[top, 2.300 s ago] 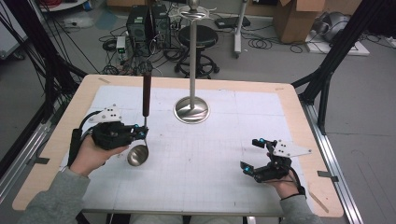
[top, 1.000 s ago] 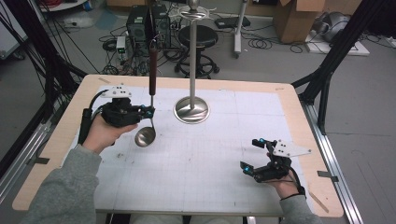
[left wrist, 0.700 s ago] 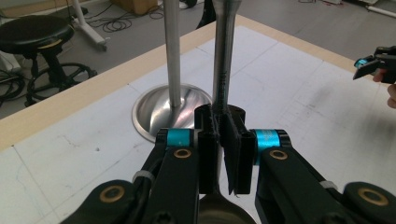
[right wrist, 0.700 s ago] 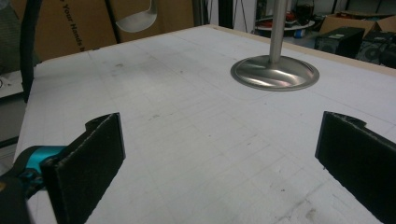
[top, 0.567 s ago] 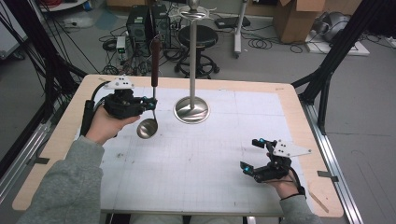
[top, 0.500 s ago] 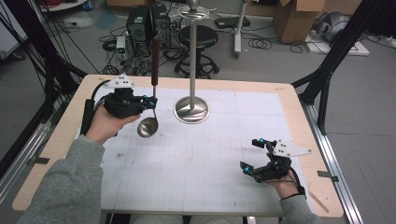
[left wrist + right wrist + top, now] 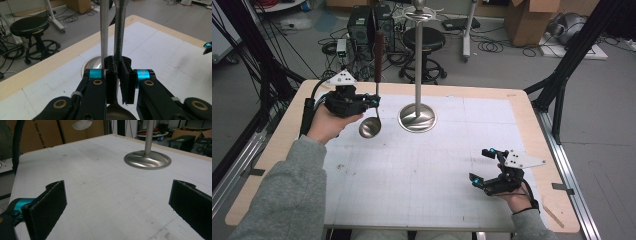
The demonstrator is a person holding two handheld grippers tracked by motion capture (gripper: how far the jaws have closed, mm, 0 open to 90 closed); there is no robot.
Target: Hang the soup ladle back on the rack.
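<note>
Left tongs [image 7: 371,101] clenched on ladle [image 7: 373,92] shaft, bowl hanging above table [image 7: 452,200], beside stand [image 7: 417,116]. Right tongs [image 7: 484,166] released, resting low.

I count one ladle [image 7: 371,125] and one metal stand [image 7: 417,116] (round base, tall pole) on one table [image 7: 522,107]. I've got two grippers going: left gripper [image 7: 373,101] and right gripper [image 7: 479,165]. Past the table there's one black stool [image 7: 426,41] and one cardboard box [image 7: 526,20].

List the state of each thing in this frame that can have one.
Ladle: upright, handle up, bowl down, lifted off the table.
Left gripper: jaws shut on the ladle's shaft.
Right gripper: jaws open, nothing between them, low over the table.
Stand: upright on the table, nothing hanging on its top.
</note>
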